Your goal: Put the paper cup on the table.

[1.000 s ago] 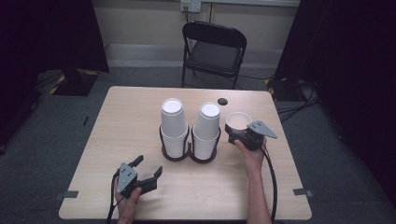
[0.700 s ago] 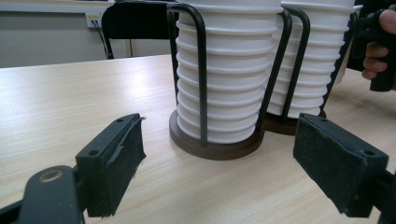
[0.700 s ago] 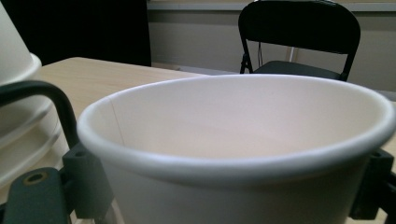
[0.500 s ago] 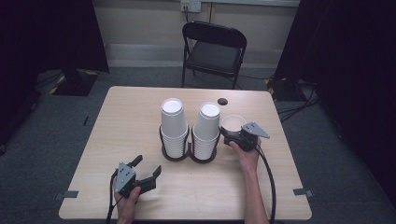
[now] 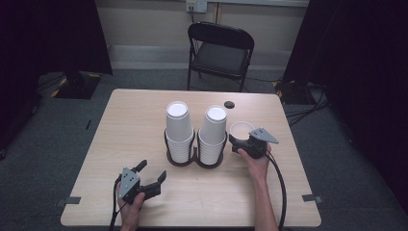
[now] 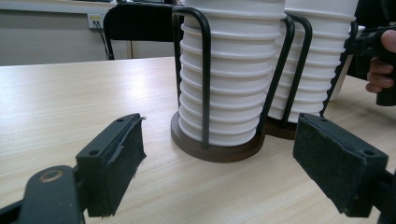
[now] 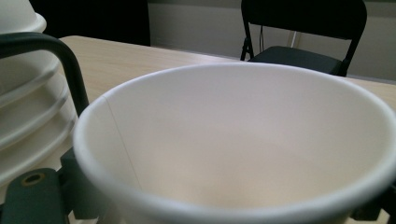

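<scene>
Two racked cup stacks (image 5: 196, 134) stand between the wide left claw (image 5: 153, 176) and the right claw (image 5: 235, 142) gripping a cup (image 5: 241, 130).

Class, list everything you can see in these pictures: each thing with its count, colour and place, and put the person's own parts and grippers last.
Table: one, light wood, centre of the room.
Cup stacks: two, white, upside down in the holders, mid-table.
Cup holders: two, black wire on dark round bases, side by side.
Single cup: one, white, mouth up, right of the stacks.
Small round thing: one, black, on the table behind the stacks.
Folding chair: one, black, beyond the table.
Wall socket: one, pale, on the far wall.
Left gripper: one, black, open, near front edge.
Right gripper: one, black, around the single cup.
Hands: two, holding the grippers.
</scene>
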Available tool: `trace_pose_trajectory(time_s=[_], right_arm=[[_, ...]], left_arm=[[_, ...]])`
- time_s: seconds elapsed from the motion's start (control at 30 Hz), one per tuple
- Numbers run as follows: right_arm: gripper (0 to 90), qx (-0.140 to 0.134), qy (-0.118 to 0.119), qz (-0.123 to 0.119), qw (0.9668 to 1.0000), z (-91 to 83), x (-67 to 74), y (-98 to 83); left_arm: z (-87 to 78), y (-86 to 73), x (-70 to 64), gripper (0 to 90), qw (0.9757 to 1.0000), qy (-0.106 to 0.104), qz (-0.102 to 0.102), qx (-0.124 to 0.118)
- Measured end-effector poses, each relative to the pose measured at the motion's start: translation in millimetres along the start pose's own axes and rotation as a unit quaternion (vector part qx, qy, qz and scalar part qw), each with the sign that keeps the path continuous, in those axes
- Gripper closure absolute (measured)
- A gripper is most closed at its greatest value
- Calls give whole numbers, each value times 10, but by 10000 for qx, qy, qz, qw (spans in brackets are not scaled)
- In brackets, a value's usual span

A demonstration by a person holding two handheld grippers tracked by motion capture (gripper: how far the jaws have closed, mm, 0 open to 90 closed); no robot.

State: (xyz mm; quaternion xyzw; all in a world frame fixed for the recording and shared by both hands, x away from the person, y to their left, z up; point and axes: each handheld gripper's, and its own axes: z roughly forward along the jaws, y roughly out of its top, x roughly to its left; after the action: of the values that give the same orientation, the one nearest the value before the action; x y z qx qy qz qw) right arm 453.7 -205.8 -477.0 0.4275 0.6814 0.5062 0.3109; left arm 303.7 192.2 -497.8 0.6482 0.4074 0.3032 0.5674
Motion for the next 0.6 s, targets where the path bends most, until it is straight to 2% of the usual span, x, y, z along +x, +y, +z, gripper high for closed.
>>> trace_pose_trajectory(time_s=[0.17, 0.33, 0.43, 0.6], right_arm=[[108, -57, -40, 111, 9999, -62, -27, -63], [109, 56, -88, 161, 9998, -86, -58, -81], [108, 92, -108, 234, 9996, -77, -66, -94], [129, 405, -85, 295, 9987, -34, -88, -148]], left_arm=[[1, -1, -7, 160, 10000, 11, -11, -13], [8, 3, -10, 161, 10000, 19, 30, 32], [6, 1, -7, 161, 10000, 7, -26, 6], [4, 0, -10, 162, 10000, 7, -4, 8]])
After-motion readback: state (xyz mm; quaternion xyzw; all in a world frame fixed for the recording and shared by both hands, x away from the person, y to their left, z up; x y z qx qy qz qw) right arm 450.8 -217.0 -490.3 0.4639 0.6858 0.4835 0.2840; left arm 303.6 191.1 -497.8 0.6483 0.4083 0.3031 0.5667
